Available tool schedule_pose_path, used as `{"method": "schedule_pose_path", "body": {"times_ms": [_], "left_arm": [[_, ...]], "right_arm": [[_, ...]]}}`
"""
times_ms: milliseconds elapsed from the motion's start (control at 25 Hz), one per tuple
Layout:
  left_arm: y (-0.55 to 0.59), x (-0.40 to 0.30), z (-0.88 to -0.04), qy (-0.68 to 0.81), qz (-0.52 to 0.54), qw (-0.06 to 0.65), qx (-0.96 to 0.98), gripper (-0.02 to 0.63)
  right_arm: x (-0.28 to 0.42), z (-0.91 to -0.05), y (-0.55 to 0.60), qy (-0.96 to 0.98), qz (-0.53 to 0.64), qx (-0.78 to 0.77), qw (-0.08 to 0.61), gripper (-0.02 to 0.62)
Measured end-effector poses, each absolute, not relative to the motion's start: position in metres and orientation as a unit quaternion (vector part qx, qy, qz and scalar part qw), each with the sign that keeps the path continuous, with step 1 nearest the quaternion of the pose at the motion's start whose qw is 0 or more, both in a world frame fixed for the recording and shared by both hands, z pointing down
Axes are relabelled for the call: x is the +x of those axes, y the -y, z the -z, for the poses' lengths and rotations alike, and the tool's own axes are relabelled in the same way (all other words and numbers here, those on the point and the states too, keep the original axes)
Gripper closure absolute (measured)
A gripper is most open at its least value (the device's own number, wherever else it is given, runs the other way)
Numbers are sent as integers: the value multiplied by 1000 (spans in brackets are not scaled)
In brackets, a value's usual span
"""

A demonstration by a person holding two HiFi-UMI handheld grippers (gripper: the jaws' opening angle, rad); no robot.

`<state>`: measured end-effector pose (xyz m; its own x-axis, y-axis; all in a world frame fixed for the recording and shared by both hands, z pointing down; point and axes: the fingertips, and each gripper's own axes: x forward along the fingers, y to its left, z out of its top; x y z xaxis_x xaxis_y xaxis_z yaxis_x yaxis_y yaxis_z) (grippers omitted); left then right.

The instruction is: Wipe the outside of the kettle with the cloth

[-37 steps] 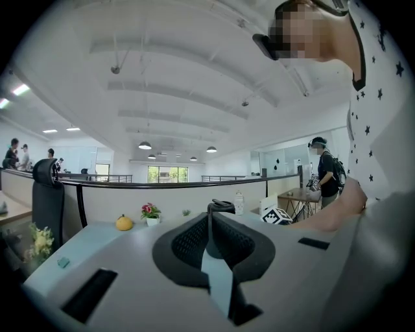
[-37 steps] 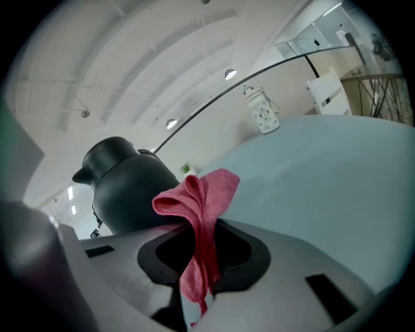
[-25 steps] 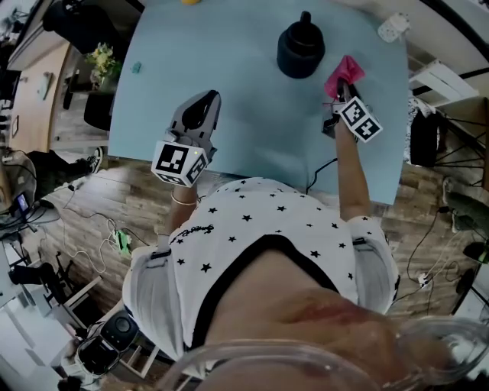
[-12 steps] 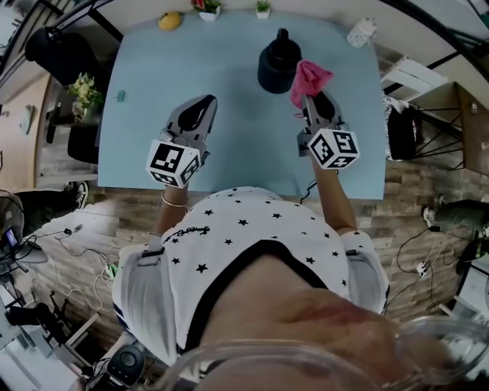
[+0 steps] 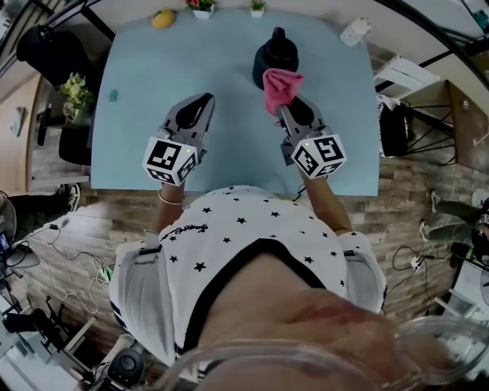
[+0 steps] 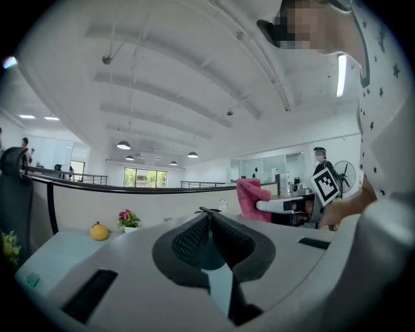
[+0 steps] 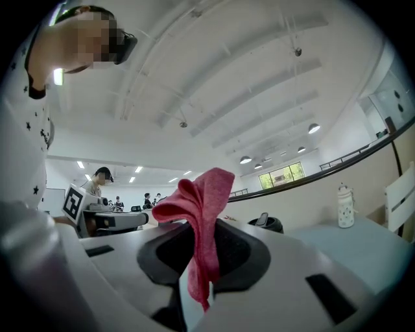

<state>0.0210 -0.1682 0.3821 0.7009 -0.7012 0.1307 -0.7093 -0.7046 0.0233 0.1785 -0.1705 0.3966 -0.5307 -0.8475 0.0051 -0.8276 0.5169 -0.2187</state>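
Light-blue table [image 5: 229, 99]: black kettle [image 5: 275, 56], yellow fruit [image 5: 163, 18], flower pot [image 5: 202, 7] at far edge.

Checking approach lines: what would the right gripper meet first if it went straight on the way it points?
Probably the black kettle, just beyond the pink cloth in its jaws; depth is unclear.

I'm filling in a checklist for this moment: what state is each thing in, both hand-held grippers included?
kettle: upright on the table, held by neither gripper.
cloth: bunched, pinched between the right jaws, sticking up past them.
left hand-held gripper: shut, nothing between its jaws.
right hand-held gripper: shut on the cloth.
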Motion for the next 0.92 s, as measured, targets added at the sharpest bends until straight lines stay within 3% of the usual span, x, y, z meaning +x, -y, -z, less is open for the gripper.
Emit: {"method": "schedule_pose_path", "body": {"times_ms": [920], "left_arm": [[160, 14, -389, 384, -57, 43, 921, 566]], "right_arm": [[170, -394, 166, -872, 99, -476, 57, 527]]}}
